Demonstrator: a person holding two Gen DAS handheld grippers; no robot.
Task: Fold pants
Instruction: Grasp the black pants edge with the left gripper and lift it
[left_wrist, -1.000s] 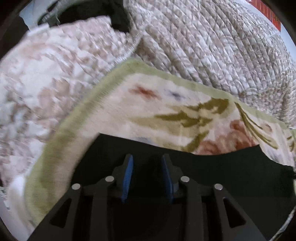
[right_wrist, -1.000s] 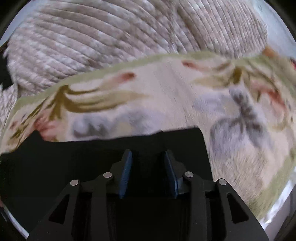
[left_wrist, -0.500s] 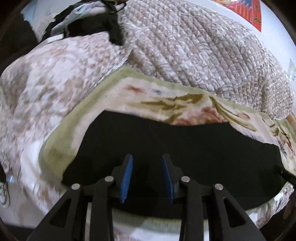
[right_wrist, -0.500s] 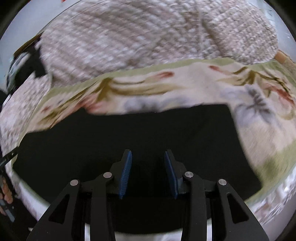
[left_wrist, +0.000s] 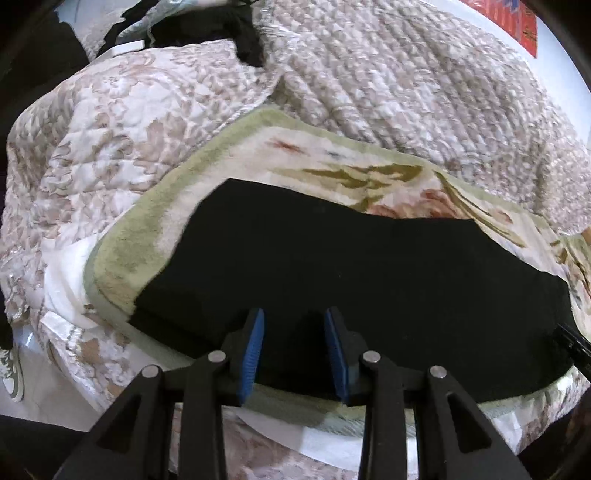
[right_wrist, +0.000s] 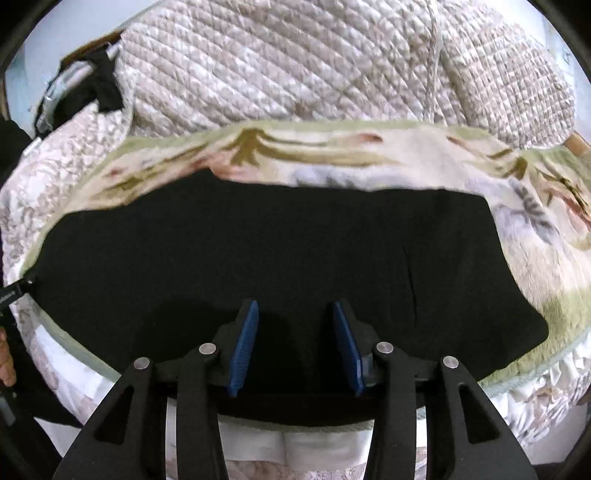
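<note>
Pants (left_wrist: 351, 266): black, lying flat on your floral blanket (left_wrist: 147, 229).
Left gripper (left_wrist: 294, 350): parted, holding nothing.
Right gripper (right_wrist: 294, 347): parted, empty, over pants.

The bed (left_wrist: 110, 155) is covered by a quilted beige-and-white bedspread (right_wrist: 295, 66) that bunches up beyond the right gripper (right_wrist: 291, 347). Spread on it, ahead of both grippers, is a floral blanket (left_wrist: 155, 229) with a green border. The black pants (left_wrist: 351, 266) lie flat on this blanket, directly in front of the left gripper (left_wrist: 293, 354) and reaching across to its right. Far ahead of the left gripper and to its left, a heap of dark clothes (left_wrist: 207, 29) sits on the bedspread.
</note>
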